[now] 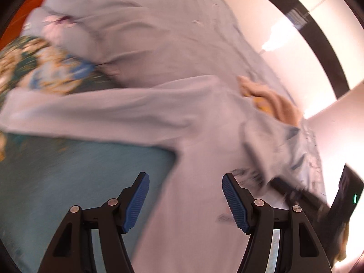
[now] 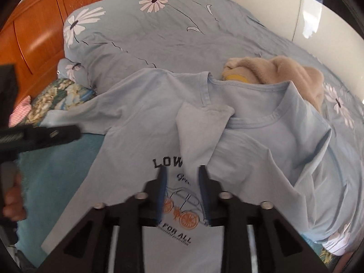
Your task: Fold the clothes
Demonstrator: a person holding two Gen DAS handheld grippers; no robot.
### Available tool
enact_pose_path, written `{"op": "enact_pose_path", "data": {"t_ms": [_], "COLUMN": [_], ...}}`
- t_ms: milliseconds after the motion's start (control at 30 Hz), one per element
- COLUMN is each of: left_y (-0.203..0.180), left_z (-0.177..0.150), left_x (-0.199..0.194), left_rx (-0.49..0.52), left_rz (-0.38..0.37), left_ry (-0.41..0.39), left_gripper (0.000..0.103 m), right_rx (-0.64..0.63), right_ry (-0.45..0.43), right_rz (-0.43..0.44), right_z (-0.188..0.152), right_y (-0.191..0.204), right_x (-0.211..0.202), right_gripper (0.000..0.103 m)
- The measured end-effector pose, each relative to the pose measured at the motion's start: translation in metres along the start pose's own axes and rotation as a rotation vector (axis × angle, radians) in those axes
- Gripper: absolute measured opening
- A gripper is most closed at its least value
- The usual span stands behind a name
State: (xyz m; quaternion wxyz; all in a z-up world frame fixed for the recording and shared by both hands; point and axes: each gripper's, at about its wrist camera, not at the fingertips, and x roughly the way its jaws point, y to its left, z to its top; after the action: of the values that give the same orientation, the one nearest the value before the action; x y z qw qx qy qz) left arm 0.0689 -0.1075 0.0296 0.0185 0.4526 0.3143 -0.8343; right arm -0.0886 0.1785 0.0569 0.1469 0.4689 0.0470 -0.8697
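The light-blue T-shirt [image 2: 141, 122] is lying print-up on the bed [image 2: 56, 170], collar away, with the right gripper [image 2: 182, 195] hovering over its chest, fingers parted and empty, and the left gripper [image 1: 185, 201] spreading wide above its left edge.

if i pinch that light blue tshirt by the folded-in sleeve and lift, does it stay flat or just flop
Probably flops: the light blue t-shirt is thin knit, already draping and creasing over the bedding. The folded-in sleeve would likely fall open, since nothing pins it. It looks light, so one gripper should lift it, though it may drag across the teal blanket.
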Motion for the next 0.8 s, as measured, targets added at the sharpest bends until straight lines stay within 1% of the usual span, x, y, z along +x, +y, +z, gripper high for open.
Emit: {"op": "enact_pose_path", "data": {"t_ms": [33,100,133,200,267,367,500,567,600,633,667,700,733,767,800], "left_y": [-0.013,-0.04,-0.053,-0.08,-0.105,-0.128,-0.157,-0.161,-0.16,-0.16,-0.158,-0.155,-0.152,-0.148,-0.146], "left_z": [0.004,0.011,0.014,0.018,0.021,0.022,0.021,0.018,0.016,0.014,0.013,0.012,0.013,0.014,0.016], "left_x": [0.007,0.02,0.027,0.04,0.055,0.078,0.11,0.12,0.122,0.123,0.123,0.122,0.121,0.117,0.11], "left_rx": [0.021,0.065,0.087,0.144,0.208,0.275,0.359,0.38,0.388,0.396,0.395,0.387,0.371,0.356,0.344], "left_rz": [-0.022,-0.058,-0.075,-0.098,-0.086,-0.056,-0.015,0.012,0.025,0.035,0.037,0.031,0.021,0.007,-0.008], "left_ry": [0.003,0.009,0.013,0.029,0.046,0.079,0.124,0.139,0.138,0.133,0.131,0.132,0.131,0.118,0.098], "left_gripper": [0.07,0.07,0.07,0.07,0.07,0.07,0.07,0.068,0.064,0.051,0.043,0.026,0.007,0.003,0.003], "right_rx": [0.012,0.062,0.088,0.179,0.267,0.364,0.424,0.447,0.456,0.465,0.478,0.492,0.505,0.516,0.526], "right_ry": [-0.008,-0.039,-0.05,-0.064,-0.067,-0.067,-0.053,-0.048,-0.047,-0.047,-0.047,-0.047,-0.047,-0.046,-0.046], "right_rz": [0.015,-0.006,-0.02,-0.064,-0.089,-0.128,-0.163,-0.168,-0.172,-0.175,-0.174,-0.173,-0.171,-0.17,-0.169], "right_z": [-0.003,-0.012,-0.015,-0.026,-0.036,-0.053,-0.072,-0.079,-0.082,-0.086,-0.088,-0.09,-0.093,-0.095,-0.097], "right_y": [-0.003,-0.016,-0.022,-0.044,-0.065,-0.09,-0.106,-0.111,-0.114,-0.117,-0.12,-0.122,-0.125,-0.128,-0.131], "right_x": [-0.006,-0.025,-0.031,-0.045,-0.055,-0.068,-0.076,-0.078,-0.08,-0.082,-0.082,-0.083,-0.083,-0.083,-0.083], "right_gripper": [0.032,0.032,0.033,0.033,0.033,0.033,0.033,0.033,0.033,0.033,0.033,0.033,0.033,0.033,0.033]}}
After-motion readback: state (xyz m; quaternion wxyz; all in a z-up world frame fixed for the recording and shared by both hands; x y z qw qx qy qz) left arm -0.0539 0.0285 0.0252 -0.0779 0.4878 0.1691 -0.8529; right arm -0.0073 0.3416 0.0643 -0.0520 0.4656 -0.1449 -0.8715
